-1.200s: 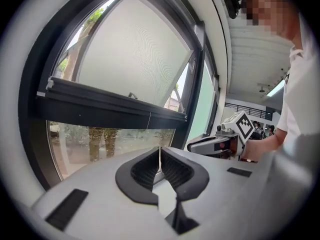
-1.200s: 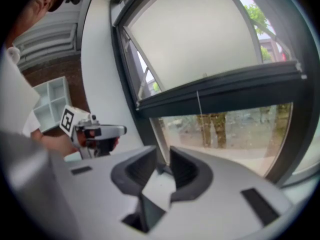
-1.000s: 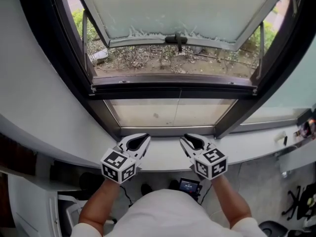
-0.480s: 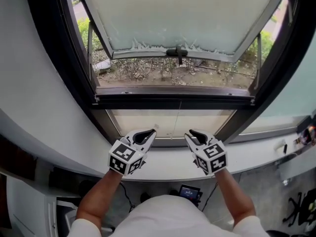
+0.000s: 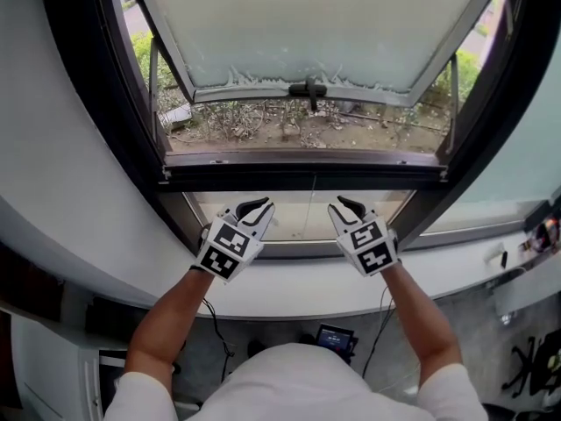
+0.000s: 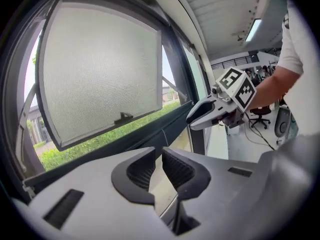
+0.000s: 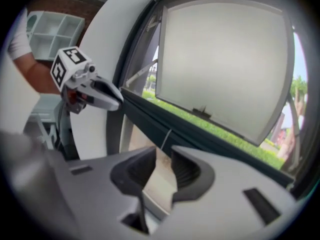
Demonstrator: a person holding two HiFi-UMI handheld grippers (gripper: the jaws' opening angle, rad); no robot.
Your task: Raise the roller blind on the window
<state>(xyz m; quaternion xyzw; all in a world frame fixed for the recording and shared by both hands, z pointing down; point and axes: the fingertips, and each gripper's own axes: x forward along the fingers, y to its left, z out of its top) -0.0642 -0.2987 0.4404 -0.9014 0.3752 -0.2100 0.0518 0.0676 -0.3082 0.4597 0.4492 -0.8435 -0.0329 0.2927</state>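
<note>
A dark-framed window fills the head view. Its lower pane holds a beige panel (image 5: 280,216) that looks like blind fabric. A thin cord (image 5: 314,189) hangs in front of it from the dark crossbar (image 5: 307,170). My left gripper (image 5: 253,205) is raised before the pane, left of the cord; its jaws are opening, a narrow gap shows, and nothing is between them (image 6: 161,154). To the right of the cord, my right gripper (image 5: 344,204) stands open and empty (image 7: 164,156). In both gripper views the cord (image 6: 164,136) (image 7: 166,139) lies ahead, beyond the tips.
Above the crossbar a frosted sash (image 5: 316,24) with a dark handle (image 5: 307,89) tilts outward over bushes. A white sill (image 5: 289,289) runs under my arms. A small screen (image 5: 336,334) lies on the floor below, and an office chair (image 5: 526,358) stands lower right.
Both grippers have risen from the sill level up to the lower pane, either side of the cord. The left jaws have parted slightly.
</note>
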